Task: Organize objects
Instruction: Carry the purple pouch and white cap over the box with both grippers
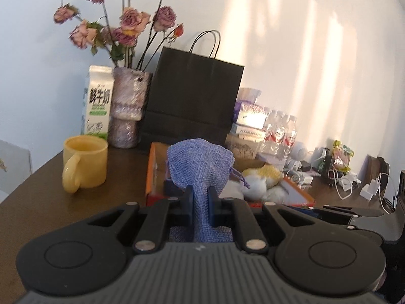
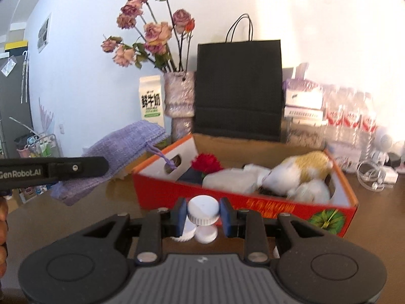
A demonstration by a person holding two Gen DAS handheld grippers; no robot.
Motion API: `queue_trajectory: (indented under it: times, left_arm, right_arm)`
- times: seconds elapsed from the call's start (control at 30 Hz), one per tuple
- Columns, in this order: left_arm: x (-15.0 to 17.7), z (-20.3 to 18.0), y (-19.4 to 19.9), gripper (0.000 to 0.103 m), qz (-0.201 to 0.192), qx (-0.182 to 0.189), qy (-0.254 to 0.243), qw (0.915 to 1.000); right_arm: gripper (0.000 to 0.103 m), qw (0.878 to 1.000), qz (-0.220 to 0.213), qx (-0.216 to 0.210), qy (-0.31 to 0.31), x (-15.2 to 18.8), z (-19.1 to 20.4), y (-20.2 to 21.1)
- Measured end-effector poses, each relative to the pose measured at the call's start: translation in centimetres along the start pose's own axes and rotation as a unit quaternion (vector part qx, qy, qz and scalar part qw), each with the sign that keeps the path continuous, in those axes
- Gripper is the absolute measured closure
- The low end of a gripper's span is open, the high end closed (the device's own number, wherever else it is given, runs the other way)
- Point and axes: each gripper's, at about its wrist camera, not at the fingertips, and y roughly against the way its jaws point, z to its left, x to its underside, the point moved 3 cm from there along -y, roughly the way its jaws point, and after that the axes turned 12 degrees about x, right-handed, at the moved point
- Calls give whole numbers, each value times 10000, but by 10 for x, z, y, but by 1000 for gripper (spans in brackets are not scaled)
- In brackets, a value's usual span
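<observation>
In the left wrist view my left gripper (image 1: 200, 200) is shut on a blue-purple woven drawstring pouch (image 1: 200, 162), which sticks up between its fingers. The right wrist view shows that same pouch (image 2: 121, 149) held off the table, left of the orange cardboard box (image 2: 243, 197). My right gripper (image 2: 203, 212) is shut on a small white ribbed-cap bottle (image 2: 203, 209), just in front of the box's near wall. Two more white round caps (image 2: 206, 234) show below it. Inside the box lie a white-and-yellow plush toy (image 2: 301, 172) and a red pompom-like flower (image 2: 206, 164).
A yellow mug (image 1: 84, 164) stands on the brown table (image 1: 38, 215) left of the box. Behind it are a milk carton (image 1: 97, 101), a vase of dried roses (image 1: 126, 111) and a black paper bag (image 1: 192, 101). Water bottles (image 1: 278, 131), chargers and cables crowd the back right.
</observation>
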Motion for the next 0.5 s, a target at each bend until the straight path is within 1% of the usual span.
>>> queue_trajectory:
  times: [0.13, 0.27, 0.5]
  left_arm:
    - [-17, -8, -17, 91, -117, 34, -76, 9999]
    - [-28, -12, -40, 91, -158, 41, -56, 9999]
    - [-39, -1, -87, 91, -123, -65, 234, 9996]
  right_arm:
    - [76, 9997, -155, 156, 89, -19, -8, -8]
    - [76, 9992, -283, 268, 3, -36, -18, -22]
    - [76, 9979, -383, 413, -321, -49, -31, -57]
